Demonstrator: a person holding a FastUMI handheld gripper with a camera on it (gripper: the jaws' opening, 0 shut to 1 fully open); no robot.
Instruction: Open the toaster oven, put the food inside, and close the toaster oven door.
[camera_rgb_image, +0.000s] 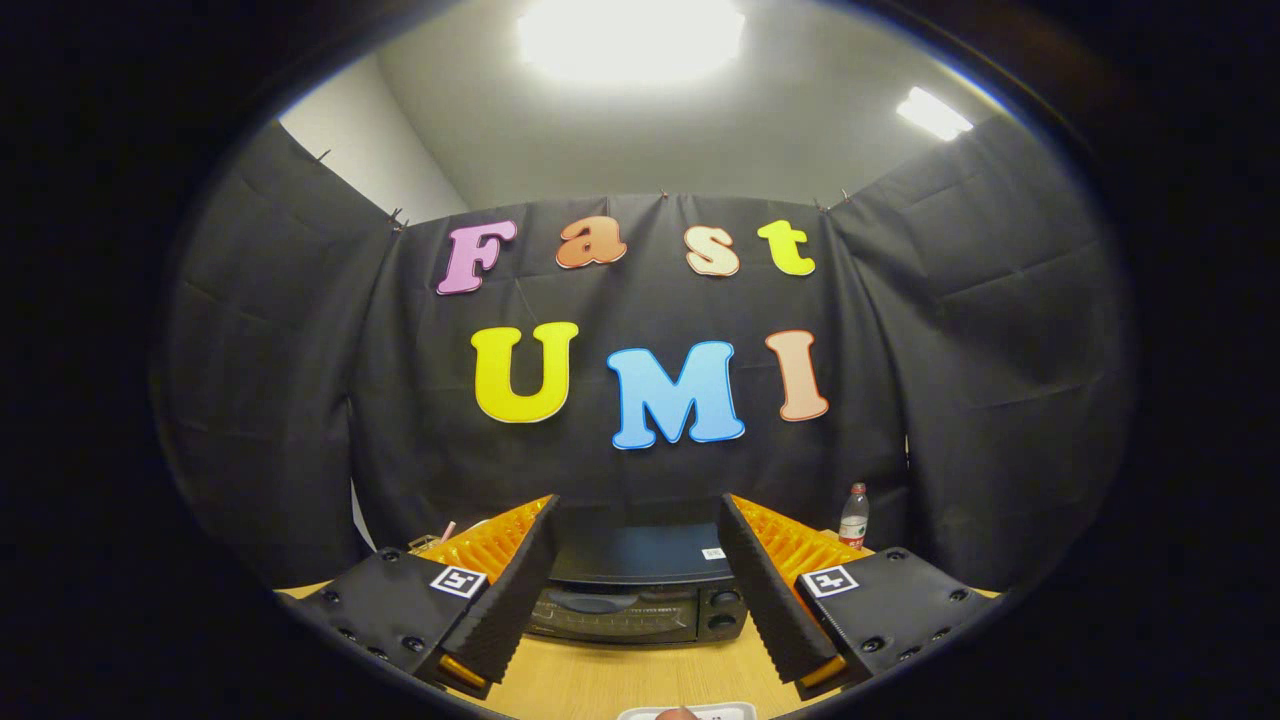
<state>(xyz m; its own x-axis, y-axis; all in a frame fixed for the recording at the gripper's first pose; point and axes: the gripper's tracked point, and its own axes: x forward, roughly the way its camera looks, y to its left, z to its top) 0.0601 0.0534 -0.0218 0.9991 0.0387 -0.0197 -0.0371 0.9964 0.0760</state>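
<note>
You're in a staged recording booth: black cloth walls (950, 350) clipped up under ceiling lights (630, 40), a wooden table (600, 680) with a toaster oven (635, 600).

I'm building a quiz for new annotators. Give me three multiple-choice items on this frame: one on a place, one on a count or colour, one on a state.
1. Where is the toaster oven?
A. just ahead of the hand-held gripper, seen between its fingers
B. on the floor
C. hanging from the wall

2. How many bottles stand on the table?
A. none
B. one
C. three

3. What state is the toaster oven door in?
A. shut
B. folded fully down
C. removed

Key: 1 A, the oven sits on the wooden table framed by the two spread fingers. 2 B, a single clear bottle with a red cap stands beyond the right finger, by the black cloth. 3 A, the glass front stands upright against the oven's face beside the knobs, while the gripper is open and holds nothing.
</note>
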